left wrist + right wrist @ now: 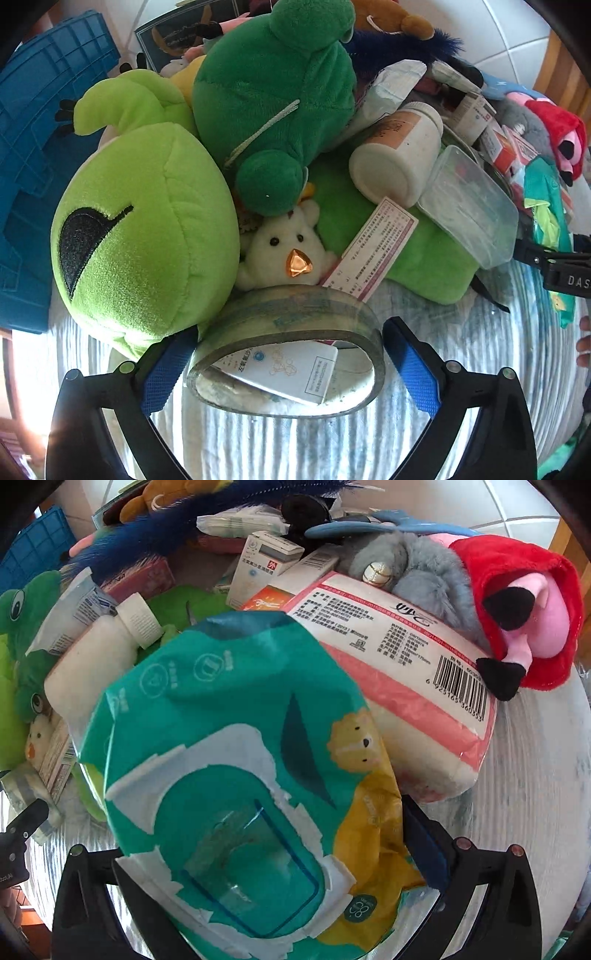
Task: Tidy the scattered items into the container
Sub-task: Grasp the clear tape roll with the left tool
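Note:
A roll of clear tape point(295, 306) lies on the striped cloth point(443, 369) between the blue pads point(162, 373) of my left gripper point(286, 369). The jaws stand wide and the right pad is just clear of the roll, so the gripper is open. Inside the ring a white medicine box point(284, 373) shows. My right gripper point(273, 845) is shut on a teal and yellow wet-wipes pack point(236, 760), which hides its left finger; the right pad point(424, 842) presses the pack's crumpled yellow edge. A blue crate point(33, 147) stands at the left.
A pile lies just beyond: lime green plush point(147, 229), dark green frog plush point(273, 103), small white chick point(284, 251), white bottle point(399, 155), clear plastic box point(469, 206). The right wrist view adds a pink tissue pack point(417, 686), a red plush point(524, 609) and medicine boxes point(258, 565).

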Demonstrator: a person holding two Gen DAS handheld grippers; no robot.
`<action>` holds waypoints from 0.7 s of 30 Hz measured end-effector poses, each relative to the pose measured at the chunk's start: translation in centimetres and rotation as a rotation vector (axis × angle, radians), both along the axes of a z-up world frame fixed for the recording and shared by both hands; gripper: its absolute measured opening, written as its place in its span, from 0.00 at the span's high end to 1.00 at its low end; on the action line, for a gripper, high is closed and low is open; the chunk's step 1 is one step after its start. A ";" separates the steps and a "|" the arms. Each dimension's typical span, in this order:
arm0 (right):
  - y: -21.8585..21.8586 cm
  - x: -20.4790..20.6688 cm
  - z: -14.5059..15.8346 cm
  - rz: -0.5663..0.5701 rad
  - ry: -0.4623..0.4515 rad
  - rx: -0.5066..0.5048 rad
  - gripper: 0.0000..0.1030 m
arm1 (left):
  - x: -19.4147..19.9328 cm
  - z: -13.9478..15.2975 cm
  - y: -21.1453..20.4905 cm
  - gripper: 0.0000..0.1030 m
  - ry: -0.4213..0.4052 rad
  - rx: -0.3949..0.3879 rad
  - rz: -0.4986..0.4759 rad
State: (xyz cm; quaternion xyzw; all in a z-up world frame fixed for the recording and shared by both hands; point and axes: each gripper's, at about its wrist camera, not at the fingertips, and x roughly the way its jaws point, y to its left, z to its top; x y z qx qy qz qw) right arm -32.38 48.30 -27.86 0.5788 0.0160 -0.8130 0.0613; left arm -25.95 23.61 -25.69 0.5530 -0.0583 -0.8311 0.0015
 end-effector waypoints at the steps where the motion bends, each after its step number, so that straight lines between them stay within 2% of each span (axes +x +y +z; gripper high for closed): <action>1: 0.0 0.2 0.0 0.001 -0.012 -0.010 0.00 | 0.1 0.1 0.0 0.03 0.001 0.002 -0.002; 5: 0.4 1.8 0.5 -0.002 -0.025 -0.021 0.00 | 1.2 0.9 -0.5 0.07 0.015 0.024 -0.017; 8: 1.3 3.0 0.7 -0.025 -0.035 -0.051 0.00 | 2.3 2.1 -0.9 0.20 0.043 0.035 -0.033; 10: 1.6 3.6 1.0 -0.030 -0.031 -0.054 0.04 | 2.9 3.5 -1.1 0.35 0.074 0.033 -0.048; 11: 1.7 3.9 1.1 -0.032 -0.026 -0.055 0.06 | 3.1 4.1 -1.3 0.39 0.086 0.037 -0.053; 12: 1.7 4.1 1.5 -0.033 -0.016 -0.061 0.14 | 3.3 4.6 -1.4 0.48 0.092 0.046 -0.057; 13: 1.8 4.3 1.9 -0.034 -0.006 -0.072 0.30 | 3.4 4.9 -1.6 0.62 0.093 0.057 -0.059; 14: 1.8 4.5 2.2 -0.036 0.002 -0.079 0.37 | 3.3 5.0 -1.7 0.73 0.088 0.064 -0.059; 15: 1.8 4.6 2.4 -0.037 0.006 -0.079 0.40 | 3.1 4.9 -1.8 0.86 0.076 0.067 -0.058; 17: 1.8 4.8 2.4 -0.040 0.002 -0.078 0.40 | 3.2 4.7 -2.0 0.85 0.065 0.060 -0.053; 19: 1.9 5.2 1.9 -0.041 -0.016 -0.080 0.40 | 3.6 4.3 -2.3 0.70 0.061 0.055 -0.049; 20: 1.9 5.4 1.7 -0.039 -0.024 -0.080 0.40 | 3.6 4.1 -2.3 0.44 0.060 0.053 -0.045; 21: 1.8 5.7 1.5 -0.032 -0.024 -0.079 0.38 | 3.5 3.9 -2.1 0.23 0.062 0.047 -0.040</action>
